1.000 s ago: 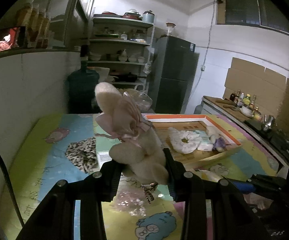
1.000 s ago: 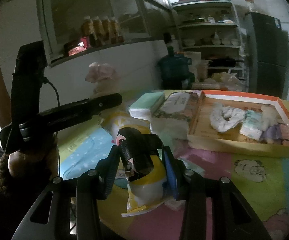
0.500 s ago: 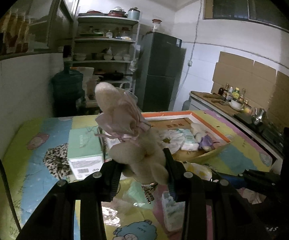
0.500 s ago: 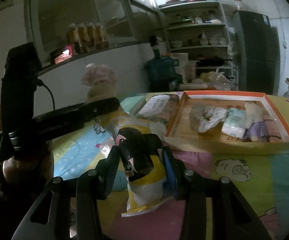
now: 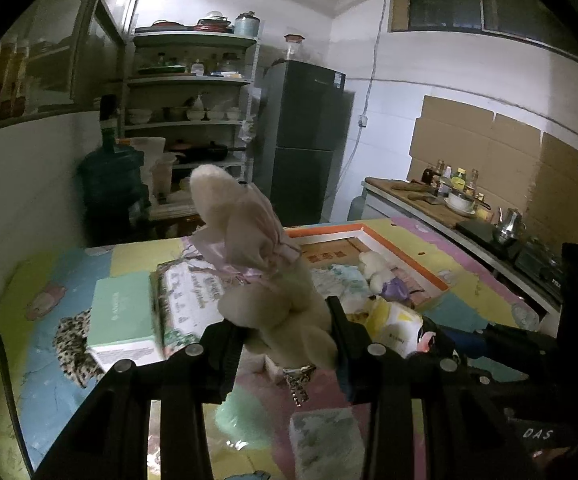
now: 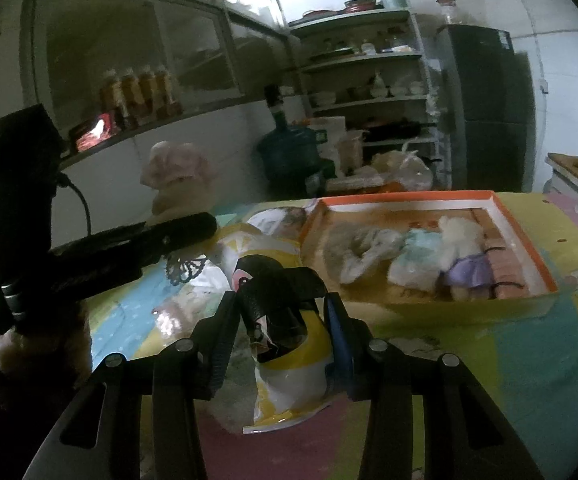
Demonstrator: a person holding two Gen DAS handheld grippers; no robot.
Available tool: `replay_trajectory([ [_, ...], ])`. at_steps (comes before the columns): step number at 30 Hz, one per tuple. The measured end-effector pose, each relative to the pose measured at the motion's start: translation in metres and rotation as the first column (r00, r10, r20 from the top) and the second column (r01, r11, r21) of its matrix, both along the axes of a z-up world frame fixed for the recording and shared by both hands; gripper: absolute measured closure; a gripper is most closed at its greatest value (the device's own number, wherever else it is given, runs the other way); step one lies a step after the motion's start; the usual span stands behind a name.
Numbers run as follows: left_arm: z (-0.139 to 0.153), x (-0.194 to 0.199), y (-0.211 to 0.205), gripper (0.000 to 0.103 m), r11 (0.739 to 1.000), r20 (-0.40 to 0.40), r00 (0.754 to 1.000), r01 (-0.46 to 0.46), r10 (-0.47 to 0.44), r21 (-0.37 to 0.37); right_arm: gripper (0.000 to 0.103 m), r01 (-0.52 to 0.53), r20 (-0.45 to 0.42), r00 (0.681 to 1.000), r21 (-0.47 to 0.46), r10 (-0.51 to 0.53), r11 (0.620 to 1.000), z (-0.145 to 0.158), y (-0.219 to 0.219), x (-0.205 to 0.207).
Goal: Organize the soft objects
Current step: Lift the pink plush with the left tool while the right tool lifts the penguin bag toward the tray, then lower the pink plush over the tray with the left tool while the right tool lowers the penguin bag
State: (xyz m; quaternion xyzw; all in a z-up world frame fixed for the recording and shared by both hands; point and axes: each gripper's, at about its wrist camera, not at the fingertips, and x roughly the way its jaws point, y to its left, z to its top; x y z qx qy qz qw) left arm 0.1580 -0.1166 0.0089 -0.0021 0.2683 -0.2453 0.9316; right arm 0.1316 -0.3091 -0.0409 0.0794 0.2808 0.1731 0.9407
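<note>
My left gripper (image 5: 287, 330) is shut on a cream plush toy (image 5: 265, 264) with a pink bonnet, held upright above the table. The same plush toy (image 6: 177, 184) shows at the left of the right wrist view, over the left gripper's dark fingers (image 6: 161, 236). My right gripper (image 6: 279, 320) is shut on a yellow, white and black soft packet (image 6: 285, 344). An orange-rimmed tray (image 6: 529, 240) lies ahead on the right. In it are a white cloth (image 6: 353, 248), a pale blue pack (image 6: 417, 256) and a small plush in purple (image 6: 465, 256). The tray (image 5: 405, 256) lies right of the plush.
A green box (image 5: 123, 316) and a printed tissue pack (image 5: 193, 300) lie on the colourful table mat (image 6: 537, 360), a leopard-print cloth (image 5: 73, 344) beside them. Behind are a water jug (image 5: 109, 188), shelves (image 5: 193, 80), a dark fridge (image 5: 305, 140) and a counter with bottles (image 5: 449, 196).
Both views have swung across the table, so the tray, green box and tissue pack have shifted in frame. Both grips are unchanged.
</note>
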Motion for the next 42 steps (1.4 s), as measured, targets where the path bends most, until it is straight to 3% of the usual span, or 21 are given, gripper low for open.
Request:
replay_trajectory([
  [23, 0.012, 0.052, -0.072, 0.063, 0.997, -0.048, 0.996, 0.082, -0.081, 0.018, 0.058, 0.158, 0.046, 0.987, -0.047, -0.156, 0.986, 0.021, -0.08, 0.044],
  [32, 0.021, 0.084, -0.103, 0.063, 0.997, -0.063, 0.995, 0.08, -0.079, 0.016, 0.058, 0.171, 0.041, 0.985, -0.096, -0.168, 0.98, 0.032, -0.109, 0.078],
  [42, 0.016, 0.119, -0.133, 0.063, 0.998, -0.085, 0.996, 0.036, -0.031, 0.054, 0.058, 0.179, -0.007, 0.984, -0.078, -0.18, 0.981, 0.035, -0.136, 0.12],
])
